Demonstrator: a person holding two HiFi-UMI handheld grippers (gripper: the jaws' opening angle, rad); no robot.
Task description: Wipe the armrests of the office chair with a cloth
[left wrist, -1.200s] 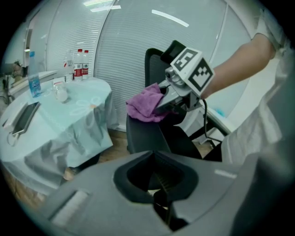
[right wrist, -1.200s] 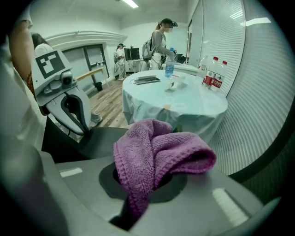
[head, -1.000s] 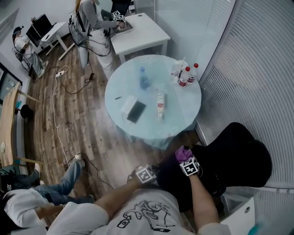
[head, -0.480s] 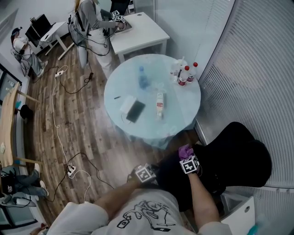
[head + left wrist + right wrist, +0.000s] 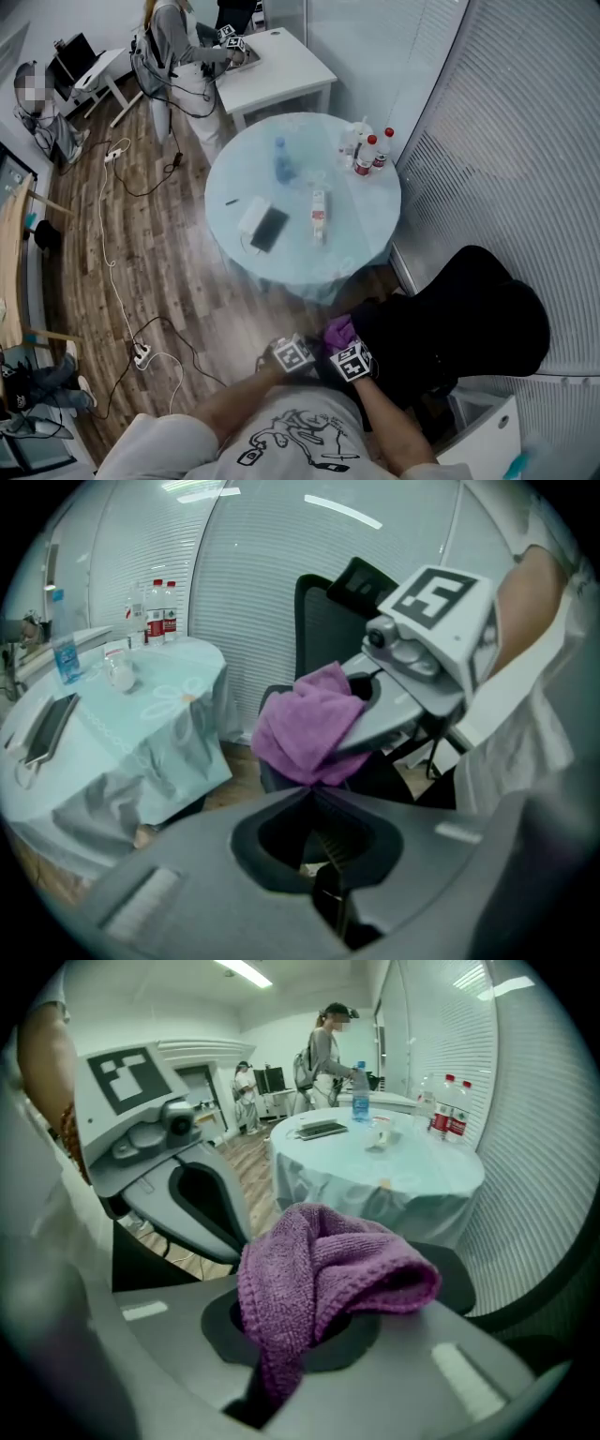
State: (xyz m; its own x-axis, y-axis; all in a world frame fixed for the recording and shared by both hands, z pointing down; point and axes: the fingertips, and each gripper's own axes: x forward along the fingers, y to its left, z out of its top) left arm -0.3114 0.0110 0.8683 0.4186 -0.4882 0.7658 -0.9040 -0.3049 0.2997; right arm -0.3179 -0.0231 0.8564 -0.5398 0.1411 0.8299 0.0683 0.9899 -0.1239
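Right gripper: we see its jaws clamped on a bunched purple cloth, which spills up over them at the centre of the right gripper view.
Left gripper: we see its jaws pressed together with nothing between them. In the head view it sits at bottom centre, just left of the right gripper.
Cloth position: in the head view it shows at lower centre, at the left edge of the office chair. We cannot tell whether it touches the chair or an armrest.
Office chair: black, in the lower right of the head view, close to a white slatted wall.
Table: round with a pale blue-green cover, at the centre of the head view.
On the table: red-capped bottles near its upper right edge and a dark phone on its left half.
Background: a person stands at a white desk in the upper left of the head view.
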